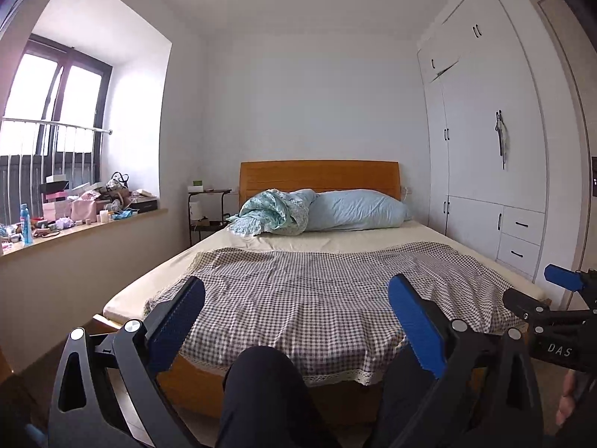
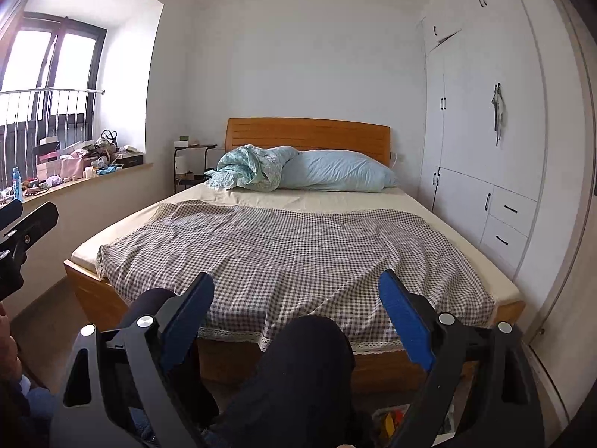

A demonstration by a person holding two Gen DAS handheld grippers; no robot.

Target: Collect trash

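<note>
Left wrist view: my left gripper [image 1: 296,313] and right gripper [image 2: 296,304] gape empty — I risk grabbing windowsill [image 1: 89,226] keepsakes as trash.

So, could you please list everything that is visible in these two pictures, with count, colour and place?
bed: one, wooden frame, centre
checked cloth: one, grey-white, on foot of bed
pillow: one, light blue, at headboard
quilt: one, bundled, teal, left of pillow
side table: one, black, left of headboard
wardrobe: one, white, right wall
windowsill clutter: many boxes, mixed colours, left
blue bottle: one, on windowsill
knees: dark trousers, foreground
left gripper: open, blue pads
right gripper: open, blue pads
</note>
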